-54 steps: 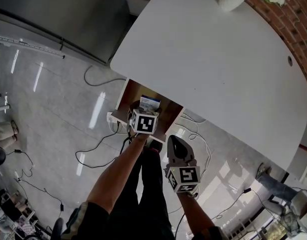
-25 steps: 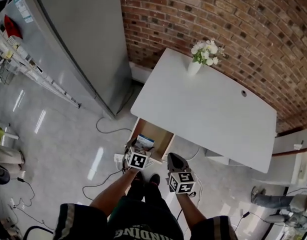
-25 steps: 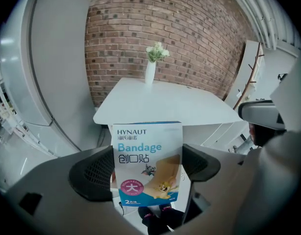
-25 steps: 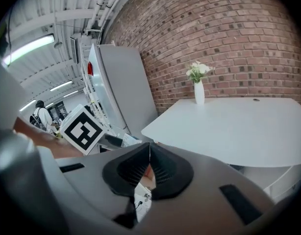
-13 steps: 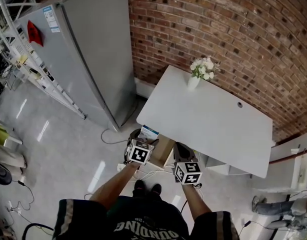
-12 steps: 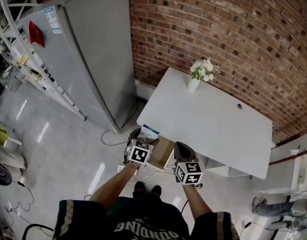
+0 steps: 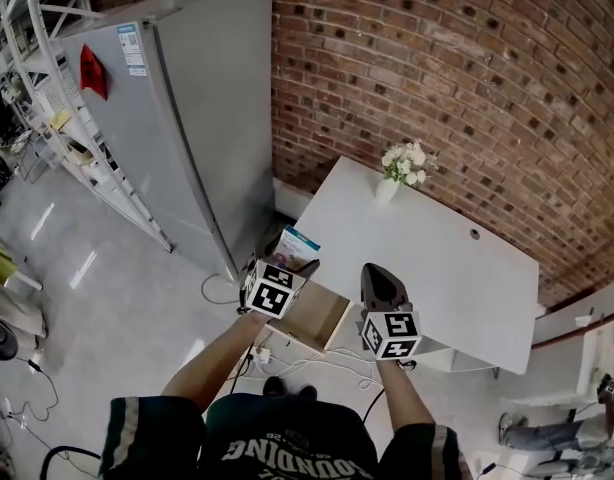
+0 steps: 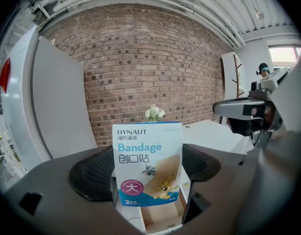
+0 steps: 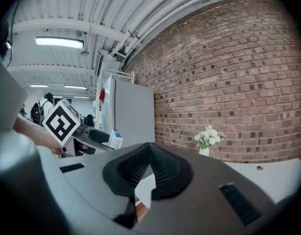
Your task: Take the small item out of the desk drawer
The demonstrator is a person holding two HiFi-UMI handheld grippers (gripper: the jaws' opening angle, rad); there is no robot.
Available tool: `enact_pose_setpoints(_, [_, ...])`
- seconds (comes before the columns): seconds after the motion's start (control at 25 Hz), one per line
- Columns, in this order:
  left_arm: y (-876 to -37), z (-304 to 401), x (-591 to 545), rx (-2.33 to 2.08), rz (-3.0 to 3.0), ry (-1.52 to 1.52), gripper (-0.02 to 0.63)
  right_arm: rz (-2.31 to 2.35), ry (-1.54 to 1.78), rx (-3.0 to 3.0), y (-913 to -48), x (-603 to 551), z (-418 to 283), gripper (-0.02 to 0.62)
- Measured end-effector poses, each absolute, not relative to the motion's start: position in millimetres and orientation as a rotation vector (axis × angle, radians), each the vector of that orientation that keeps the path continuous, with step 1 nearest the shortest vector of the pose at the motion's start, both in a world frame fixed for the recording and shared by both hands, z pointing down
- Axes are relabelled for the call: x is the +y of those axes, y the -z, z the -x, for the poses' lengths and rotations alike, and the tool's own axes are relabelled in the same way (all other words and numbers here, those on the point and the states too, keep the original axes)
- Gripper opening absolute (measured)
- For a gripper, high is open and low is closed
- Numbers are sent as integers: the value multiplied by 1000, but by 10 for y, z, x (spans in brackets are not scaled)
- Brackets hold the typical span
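My left gripper (image 7: 287, 256) is clamped on the bandage box (image 8: 148, 163). The box stands upright between my fingers, printed face toward the camera. It is pinched low down, so most of it rises free above them. From the head view it hangs in the air above the open drawer (image 7: 312, 316), just off the near edge of the white desk (image 7: 437, 268) and touching neither. The drawer's wooden floor shows under the box in the left gripper view, and I see nothing else lying in it. By my reckoning the box is out, and what remains is to carry it away cleanly.

My right gripper (image 7: 380, 273) is beside the left one, over the desk's front edge. Its fingers are pressed together at the tips with nothing between them.

The box looks like thin, light card, so I would hold it only firmly enough to stop it slipping, because a harder squeeze could buckle its sides. With the hold this low the tall top may sway, so a slow, level move suits it better than a swing. If I set it on the desk, I would lift it above the edge first, then lower it onto bare top well short of the vase of flowers (image 7: 392, 183). My free right gripper could push the drawer shut.
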State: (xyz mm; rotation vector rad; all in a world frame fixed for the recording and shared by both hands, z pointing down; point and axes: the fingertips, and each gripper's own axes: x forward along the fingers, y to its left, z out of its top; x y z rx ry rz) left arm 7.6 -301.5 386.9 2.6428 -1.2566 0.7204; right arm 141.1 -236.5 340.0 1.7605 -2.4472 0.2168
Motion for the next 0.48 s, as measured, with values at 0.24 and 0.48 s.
enact_pose_setpoints(0.24, [-3699, -43, -2986, -1264, -2666, -707, 439, -1725, -158, -2459, -3305, -2338, -1293, 25])
enact_pose_setpoints(0.48, [-3693, 32, -2967, -1271, -2660, -712, 439, -1734, -154, -2452, -3281, -2307, -1280, 25])
